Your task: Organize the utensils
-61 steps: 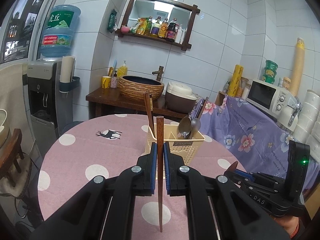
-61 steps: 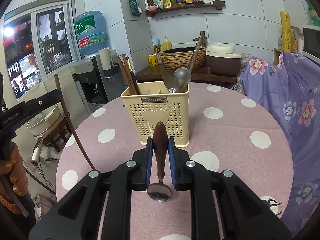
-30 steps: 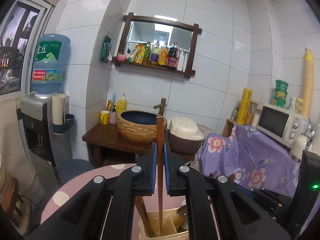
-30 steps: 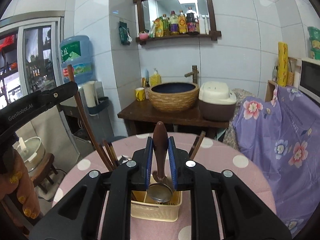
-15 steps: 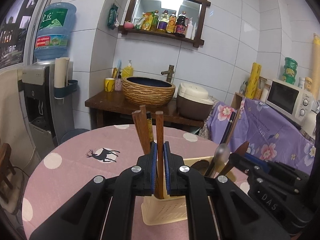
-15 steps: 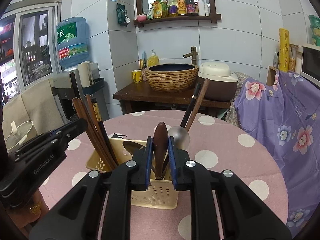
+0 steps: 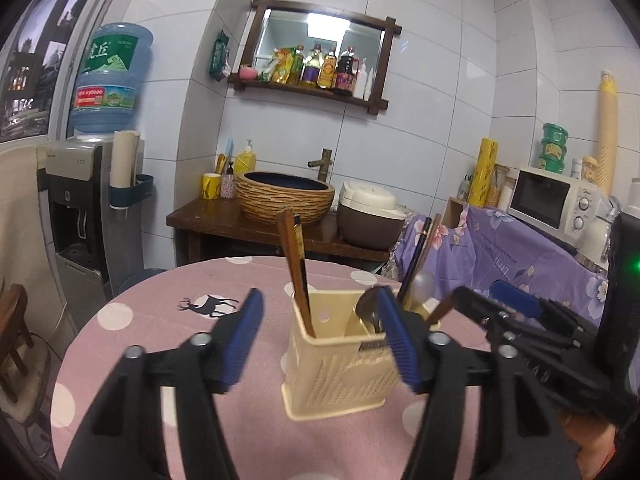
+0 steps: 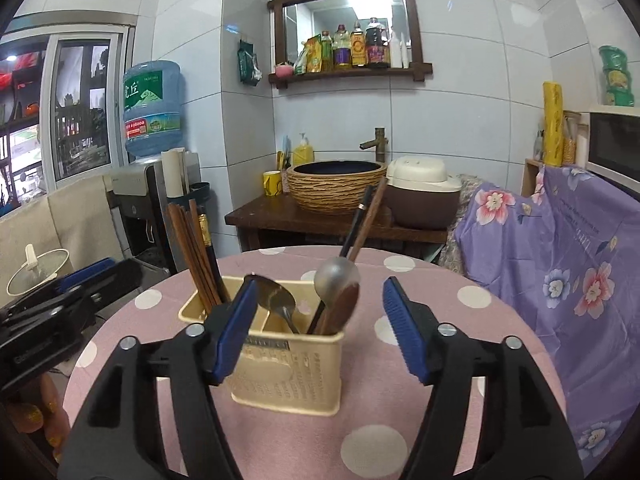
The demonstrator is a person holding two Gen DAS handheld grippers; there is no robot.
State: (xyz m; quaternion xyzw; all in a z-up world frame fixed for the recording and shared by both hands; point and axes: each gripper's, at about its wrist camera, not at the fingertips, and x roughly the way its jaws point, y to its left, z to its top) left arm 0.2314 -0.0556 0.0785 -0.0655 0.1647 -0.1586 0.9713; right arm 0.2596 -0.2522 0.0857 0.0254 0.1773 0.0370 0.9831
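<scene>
A cream perforated utensil holder [image 7: 336, 368] [image 8: 288, 372] stands on the pink dotted table [image 7: 168, 320] [image 8: 440, 360]. Brown chopsticks [image 7: 294, 264] [image 8: 196, 248] lean in its left compartment. Metal spoons [image 7: 368, 308] [image 8: 276, 300] and a blurred wooden-handled spoon [image 8: 340, 304] stand in the right compartment. My left gripper [image 7: 320, 292] [image 8: 120, 270] hovers just in front of the holder, its jaws opening and nothing between the pads. My right gripper [image 8: 320, 284] [image 7: 488, 298] is also just short of the holder, jaws opening and empty.
A purple floral cloth [image 8: 560, 260] covers furniture at the right, with a microwave [image 7: 548, 200] on it. Behind the table is a wooden stand with a woven basin [image 7: 284, 196] and a rice cooker [image 7: 370, 208]. A water dispenser [image 7: 80, 200] stands at the left.
Both grippers came down to the holder and opened. The left let go of its chopstick and the right its wooden-handled spoon; both now stand in the holder.
</scene>
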